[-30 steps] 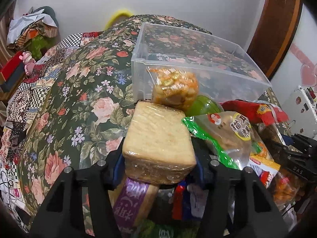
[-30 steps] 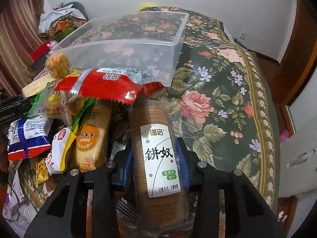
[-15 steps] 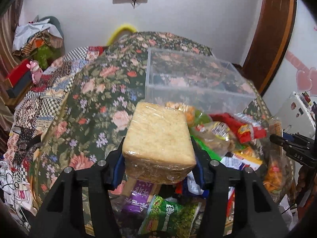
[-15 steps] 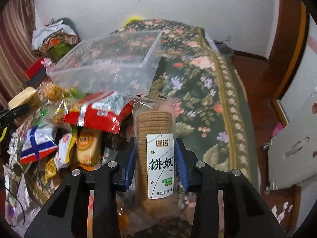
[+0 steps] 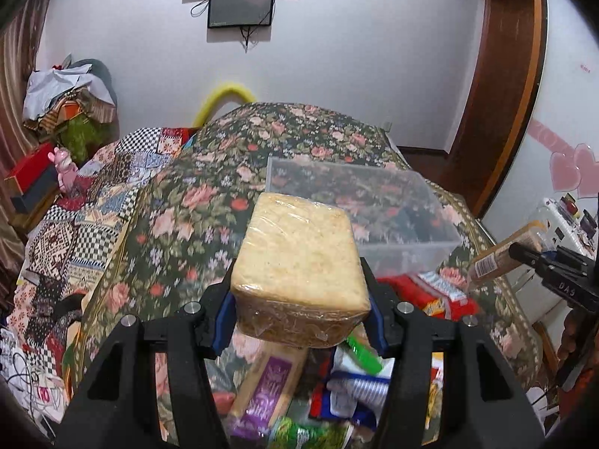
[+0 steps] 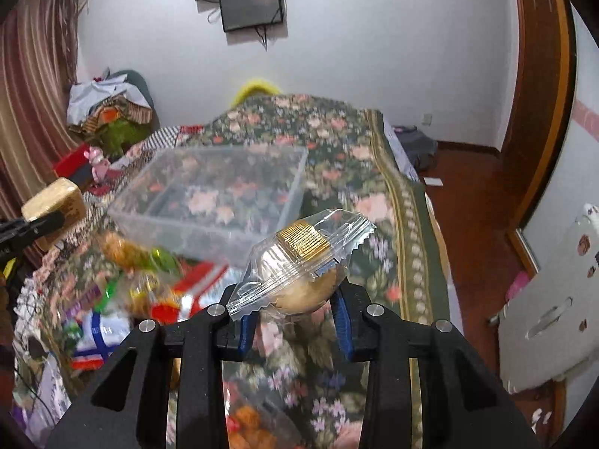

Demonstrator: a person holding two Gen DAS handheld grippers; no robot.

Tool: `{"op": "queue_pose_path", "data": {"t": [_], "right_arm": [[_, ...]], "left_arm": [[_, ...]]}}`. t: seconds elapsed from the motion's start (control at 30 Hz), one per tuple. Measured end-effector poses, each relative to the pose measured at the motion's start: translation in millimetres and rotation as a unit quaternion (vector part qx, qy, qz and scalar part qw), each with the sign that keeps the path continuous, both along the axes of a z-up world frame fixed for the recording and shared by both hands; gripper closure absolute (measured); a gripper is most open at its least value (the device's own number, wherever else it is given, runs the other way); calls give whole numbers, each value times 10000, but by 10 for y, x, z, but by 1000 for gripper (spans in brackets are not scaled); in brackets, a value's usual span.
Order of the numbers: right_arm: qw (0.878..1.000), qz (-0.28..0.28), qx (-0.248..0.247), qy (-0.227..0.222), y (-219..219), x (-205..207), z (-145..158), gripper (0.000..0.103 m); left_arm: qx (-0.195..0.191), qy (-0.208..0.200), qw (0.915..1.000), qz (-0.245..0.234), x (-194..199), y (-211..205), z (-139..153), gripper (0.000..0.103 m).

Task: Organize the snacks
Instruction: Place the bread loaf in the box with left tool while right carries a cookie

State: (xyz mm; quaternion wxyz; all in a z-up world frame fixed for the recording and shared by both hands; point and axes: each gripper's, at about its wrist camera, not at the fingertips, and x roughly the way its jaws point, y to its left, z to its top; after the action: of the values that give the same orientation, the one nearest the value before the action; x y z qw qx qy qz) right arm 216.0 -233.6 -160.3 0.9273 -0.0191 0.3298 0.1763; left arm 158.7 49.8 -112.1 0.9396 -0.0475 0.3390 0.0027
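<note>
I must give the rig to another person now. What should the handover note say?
Left gripper: shut on the wrapped bread block, held up over the snack pile.
Right gripper: shut on a biscuit pack in clear wrap, also lifted.
Clear plastic bin: on the floral cloth behind the pile; nothing seen inside.
Done: both items picked up.
Left: put both in the bin, then the loose snacks.

We look forward along each gripper's fingers, down from above the floral bedspread; both views share the clear bin and far wall.
</note>
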Motion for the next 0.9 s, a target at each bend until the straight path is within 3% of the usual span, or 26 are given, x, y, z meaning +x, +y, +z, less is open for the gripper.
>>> {"op": "queue_pose_path", "data": {"t": [0.4, 0.67, 0.9], "right_arm": [[9969, 116, 239, -738, 241, 260, 509, 71], [9978, 378, 148, -516, 571, 557, 365, 71], [9978, 387, -496, -215, 782, 829, 121, 71]], "left_arm": [[-47, 46, 9999, -143, 587, -57, 83, 47], [-9, 451, 9989, -151, 1070, -74, -120, 47], [51, 744, 9972, -108, 1339, -69, -335, 47]]}}
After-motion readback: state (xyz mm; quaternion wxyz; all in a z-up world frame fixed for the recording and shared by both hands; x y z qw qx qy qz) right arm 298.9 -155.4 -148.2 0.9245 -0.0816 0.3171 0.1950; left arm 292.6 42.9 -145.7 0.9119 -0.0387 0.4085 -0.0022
